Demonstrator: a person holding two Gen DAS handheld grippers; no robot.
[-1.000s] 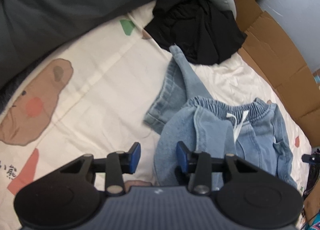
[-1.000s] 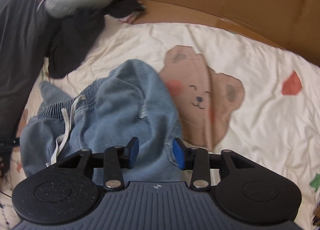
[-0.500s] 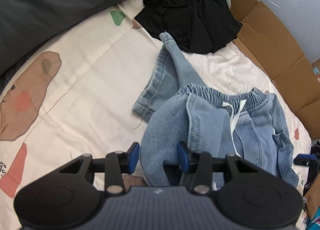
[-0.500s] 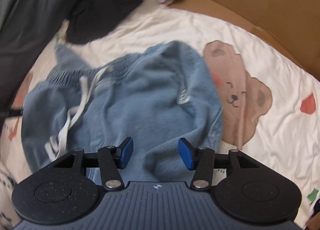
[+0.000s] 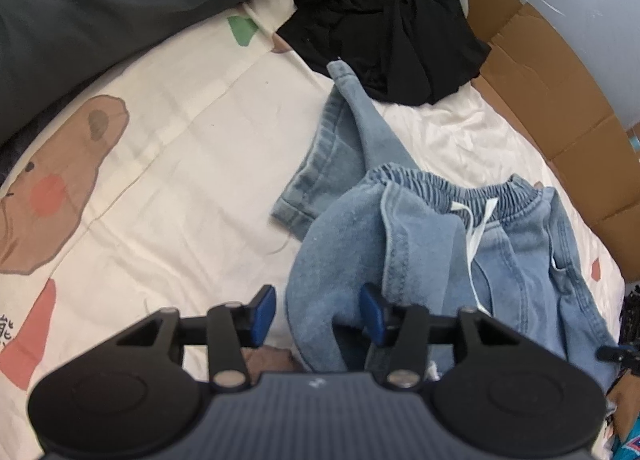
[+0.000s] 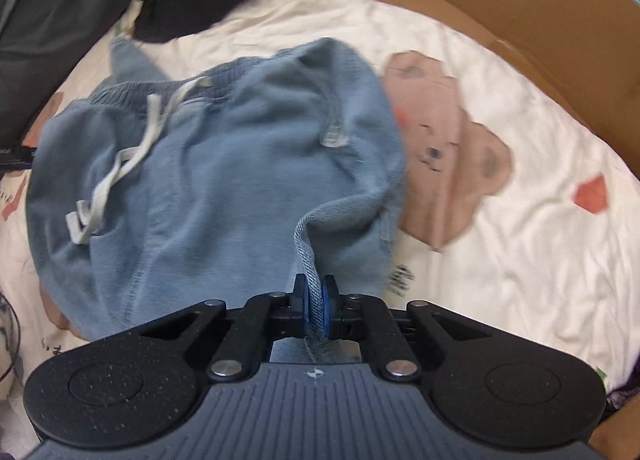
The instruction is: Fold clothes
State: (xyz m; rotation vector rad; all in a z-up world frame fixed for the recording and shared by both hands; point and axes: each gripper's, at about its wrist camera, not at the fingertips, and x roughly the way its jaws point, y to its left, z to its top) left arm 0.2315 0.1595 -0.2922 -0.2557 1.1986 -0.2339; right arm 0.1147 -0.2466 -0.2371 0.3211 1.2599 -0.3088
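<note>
Cream bear-print bedding (image 5: 192, 163) lay under everything; on its right half sat one pair of blue jeans (image 5: 500, 244), one black garment (image 5: 384, 31) beyond. My left gripper (image 5: 316, 314) was opening around a denim fold, pads not pressing. My right gripper (image 6: 315, 302) pinched the jeans' hem; I judged a slow, taut pull best.

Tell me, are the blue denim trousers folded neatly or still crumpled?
Crumpled: the denim trousers lie bunched, one leg twisted, drawstring loose.

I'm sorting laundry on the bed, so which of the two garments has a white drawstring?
The light blue denim shorts, whose white drawstring hangs from the elastic waistband. The black garment heaped behind them shows none.
</note>
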